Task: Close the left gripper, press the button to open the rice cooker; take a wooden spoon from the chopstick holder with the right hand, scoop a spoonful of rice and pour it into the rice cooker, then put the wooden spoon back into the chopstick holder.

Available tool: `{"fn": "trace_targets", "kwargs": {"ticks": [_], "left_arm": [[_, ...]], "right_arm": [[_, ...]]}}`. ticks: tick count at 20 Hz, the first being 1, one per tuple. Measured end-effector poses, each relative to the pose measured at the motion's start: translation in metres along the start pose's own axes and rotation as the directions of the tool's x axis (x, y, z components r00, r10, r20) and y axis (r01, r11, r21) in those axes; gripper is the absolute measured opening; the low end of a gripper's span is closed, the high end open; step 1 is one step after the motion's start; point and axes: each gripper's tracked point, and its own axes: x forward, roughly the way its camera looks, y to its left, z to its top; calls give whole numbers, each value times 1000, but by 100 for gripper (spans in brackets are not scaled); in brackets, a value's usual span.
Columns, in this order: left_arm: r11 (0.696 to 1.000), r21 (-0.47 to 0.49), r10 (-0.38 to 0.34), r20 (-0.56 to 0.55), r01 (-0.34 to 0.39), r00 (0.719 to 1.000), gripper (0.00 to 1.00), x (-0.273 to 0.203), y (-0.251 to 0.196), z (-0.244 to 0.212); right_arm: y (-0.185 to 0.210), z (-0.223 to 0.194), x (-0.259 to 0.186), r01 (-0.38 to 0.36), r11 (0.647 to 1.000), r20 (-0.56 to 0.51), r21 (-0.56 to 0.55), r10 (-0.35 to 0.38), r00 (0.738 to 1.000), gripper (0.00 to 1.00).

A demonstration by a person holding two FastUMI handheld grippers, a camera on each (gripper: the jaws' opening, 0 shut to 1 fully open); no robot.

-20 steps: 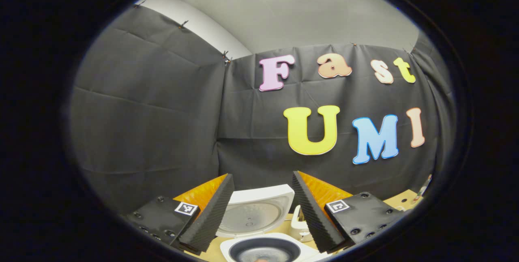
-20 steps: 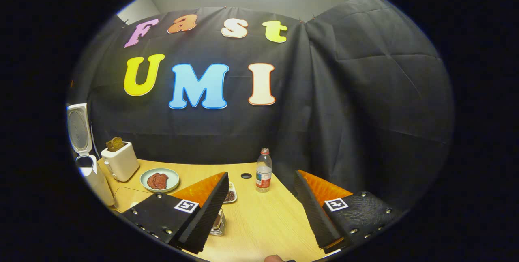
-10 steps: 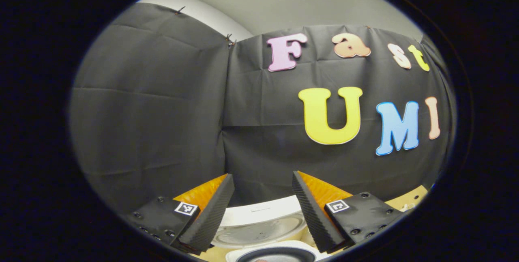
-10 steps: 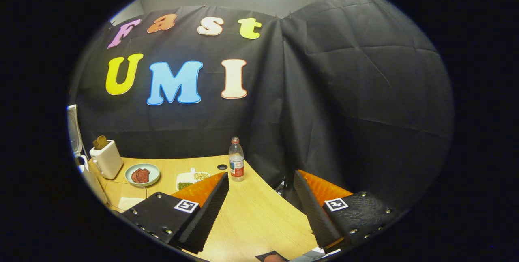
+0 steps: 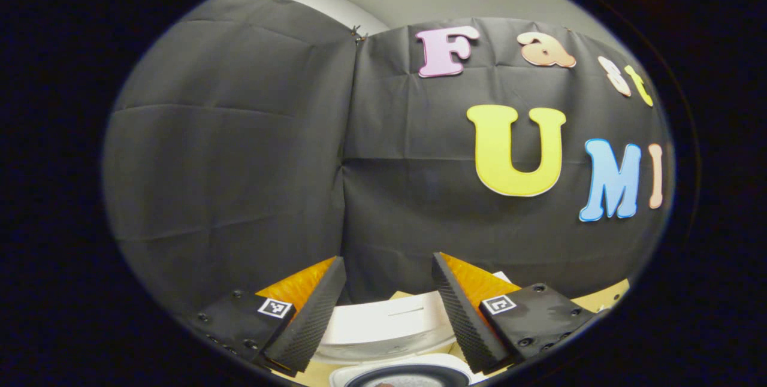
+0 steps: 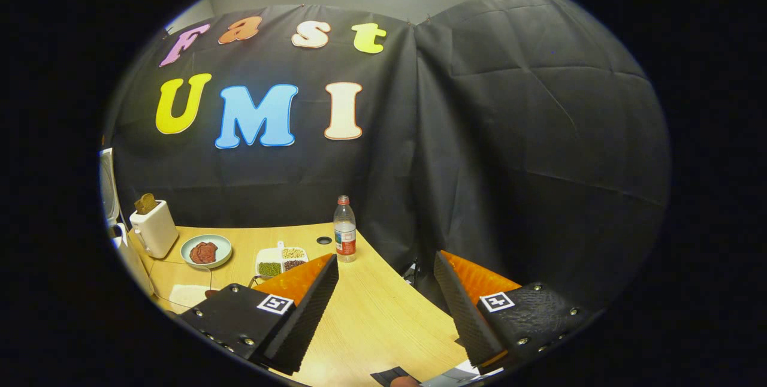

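The white rice cooker (image 5: 389, 327) stands with its lid raised, low in the left gripper view, its dark inner pot rim (image 5: 407, 377) at the bottom edge. My left gripper (image 5: 388, 309) hangs open above and in front of it, nothing between its fingers. In the right gripper view the cooker's raised lid (image 6: 108, 186) shows at the far left edge. My right gripper (image 6: 386, 309) is open over the wooden table (image 6: 371, 321), holding nothing.
On the table stand a white toaster (image 6: 154, 228) with a slice of bread, a pale plate (image 6: 206, 251) with something dark red, a divided white dish of beans (image 6: 280, 260) and a plastic water bottle (image 6: 344, 230). The table's curved edge runs to the right.
The left gripper has turned left and tilted up, so the cooker sank lower in its view. The right gripper swung right and pulled back, bringing the bean dish into sight. Both stayed open.
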Motion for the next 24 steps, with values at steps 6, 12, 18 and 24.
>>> {"fn": "trace_targets", "kwargs": {"ticks": [6, 12, 18, 24], "left_arm": [[1000, 23, -13, -60, 14, 998, 98, -2, 0, -13], [999, 25, -35, -52, 36, 998, 97, -41, -12, -21], [997, 22, -72, -65, 74, 995, 96, -95, -28, -44], [993, 25, -112, -94, 114, 989, 95, -145, -44, -86]], "right_arm": [[9, 2, 2, -31, 999, 6, -23, 31, 1000, 97], [20, 1, 7, -73, 997, 4, -17, 73, 997, 97], [37, 11, 11, -128, 992, 26, 12, 127, 992, 97], [65, 28, 4, -219, 976, 63, 19, 217, 974, 97]]}}
